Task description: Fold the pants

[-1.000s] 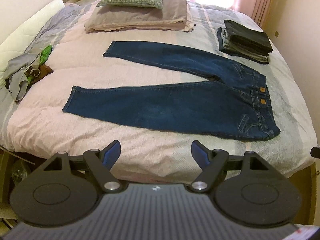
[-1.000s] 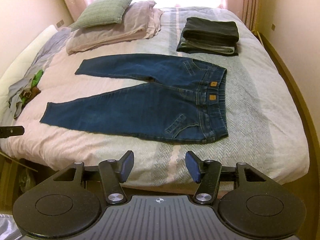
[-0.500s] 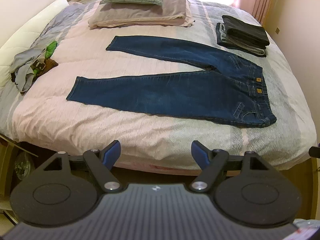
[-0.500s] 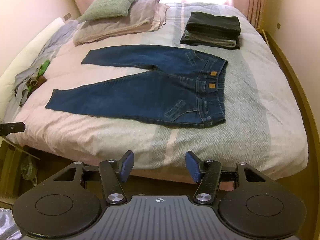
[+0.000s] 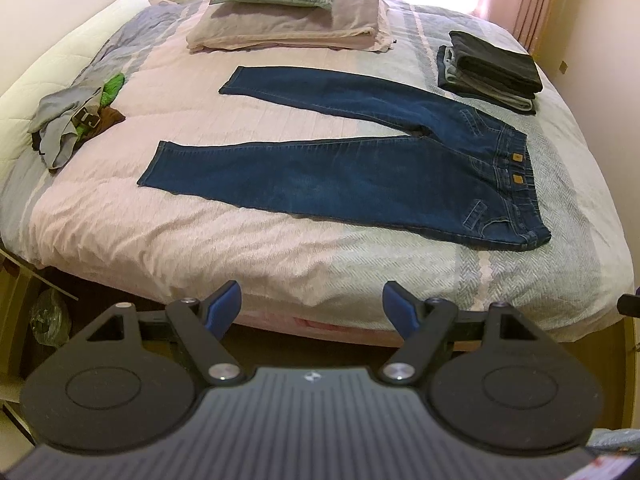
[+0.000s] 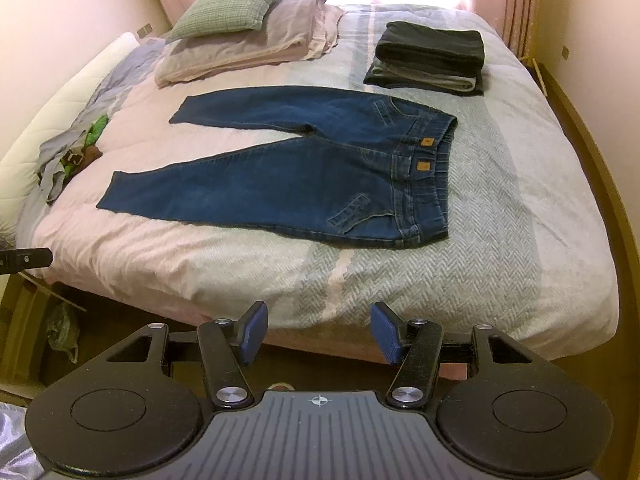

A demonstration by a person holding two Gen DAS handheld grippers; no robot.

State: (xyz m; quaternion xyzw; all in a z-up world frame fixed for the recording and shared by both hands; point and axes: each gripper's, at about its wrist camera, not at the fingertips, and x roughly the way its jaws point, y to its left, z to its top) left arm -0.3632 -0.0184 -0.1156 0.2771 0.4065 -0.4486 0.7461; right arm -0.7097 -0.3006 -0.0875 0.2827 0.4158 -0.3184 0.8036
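Both jaws are spread wide and hold nothing. On the left gripper the blue pads stand far apart, and the right gripper looks the same. Both hang in the air off the near side of the big bed with the pink and grey quilt, not touching it. I think they sit back like this so the whole job can be seen first.

On the quilt lie the dark blue denim pants, flat and spread out. The waist with two small brown patches points to the right, and the two legs run left and open like a V. None of it is folded yet. Laid flat like that, each leg has a clean edge to pinch.

All around the pants there is bare quilt, so there is room to lift a leg over.

Near the far right corner sits a neat stack of folded dark and grey clothes, just apart from the waist. Two pillows lie at the far side, and a messy heap of grey and green clothes lies at the left, well apart from the legs.
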